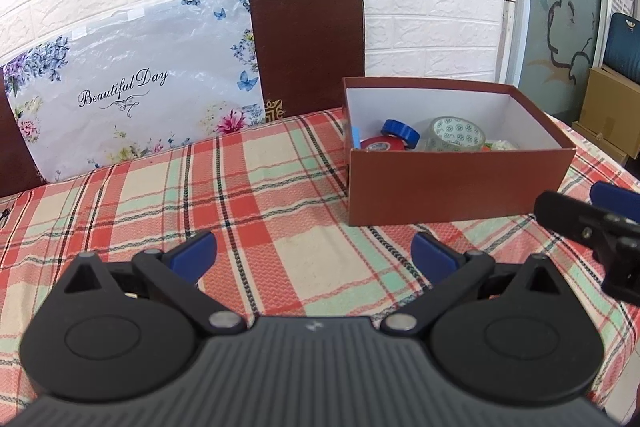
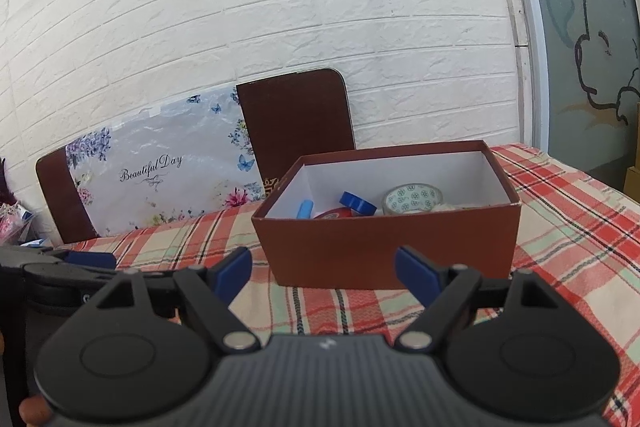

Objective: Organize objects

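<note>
A brown cardboard box with a white inside stands on the plaid tablecloth. In it lie a blue tape roll, a red tape roll, a clear patterned tape roll and a small light-blue item. My left gripper is open and empty, low over the cloth, left of and in front of the box. My right gripper is open and empty, just in front of the box. Its side shows at the right edge of the left wrist view.
A floral "Beautiful Day" board and a brown panel lean on the white brick wall behind the table. Cardboard boxes stand past the table's right edge. The left gripper's side shows at the left of the right wrist view.
</note>
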Tool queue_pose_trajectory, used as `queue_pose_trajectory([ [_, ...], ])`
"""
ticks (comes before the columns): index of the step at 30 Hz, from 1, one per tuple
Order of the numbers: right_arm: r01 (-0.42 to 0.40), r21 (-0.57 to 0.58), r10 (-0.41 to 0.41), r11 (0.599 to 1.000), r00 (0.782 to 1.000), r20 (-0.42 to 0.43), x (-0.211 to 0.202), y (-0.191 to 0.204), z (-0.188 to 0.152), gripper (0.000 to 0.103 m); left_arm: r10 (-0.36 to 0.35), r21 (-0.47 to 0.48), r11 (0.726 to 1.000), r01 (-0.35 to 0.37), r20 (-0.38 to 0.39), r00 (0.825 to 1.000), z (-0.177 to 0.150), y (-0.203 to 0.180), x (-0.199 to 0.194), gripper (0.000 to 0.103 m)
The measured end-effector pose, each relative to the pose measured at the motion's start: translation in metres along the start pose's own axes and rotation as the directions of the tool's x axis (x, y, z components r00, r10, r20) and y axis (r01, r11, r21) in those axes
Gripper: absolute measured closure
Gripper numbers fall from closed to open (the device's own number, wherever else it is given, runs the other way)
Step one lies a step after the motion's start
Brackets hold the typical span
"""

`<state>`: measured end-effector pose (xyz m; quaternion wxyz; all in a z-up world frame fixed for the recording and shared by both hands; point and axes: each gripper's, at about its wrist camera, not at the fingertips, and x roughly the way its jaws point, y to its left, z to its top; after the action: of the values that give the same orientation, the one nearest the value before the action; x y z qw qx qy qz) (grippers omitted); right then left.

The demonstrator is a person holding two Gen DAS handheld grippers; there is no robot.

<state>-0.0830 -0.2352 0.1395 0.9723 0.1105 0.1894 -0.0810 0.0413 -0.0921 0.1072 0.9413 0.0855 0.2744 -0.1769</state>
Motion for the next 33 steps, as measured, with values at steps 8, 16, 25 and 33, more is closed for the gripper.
queue_pose_trajectory([
  [8,0.005,-0.009,-0.005,1.000,1.000,0.003,-0.002,0.007,-0.001,0.019,0.041,0.014,0.999,-0.041,-0.003,0.999,-0.004,0.005,-0.003,0.000],
  [16,-0.006,-0.012,0.006,1.000,1.000,0.002,-0.001,0.011,-0.003,0.019,0.078,-0.010,0.997,-0.077,0.041,0.996,-0.006,0.011,-0.010,0.000],
  [25,-0.005,0.016,0.005,1.000,1.000,0.006,-0.003,0.003,-0.004,0.018,0.125,0.008,0.992,-0.125,0.020,0.992,-0.007,0.006,-0.007,0.000],
  [33,-0.002,0.049,0.002,0.999,1.000,0.002,-0.002,-0.009,-0.006,0.017,0.125,0.032,0.992,-0.126,0.028,0.992,-0.007,-0.005,-0.010,0.000],
])
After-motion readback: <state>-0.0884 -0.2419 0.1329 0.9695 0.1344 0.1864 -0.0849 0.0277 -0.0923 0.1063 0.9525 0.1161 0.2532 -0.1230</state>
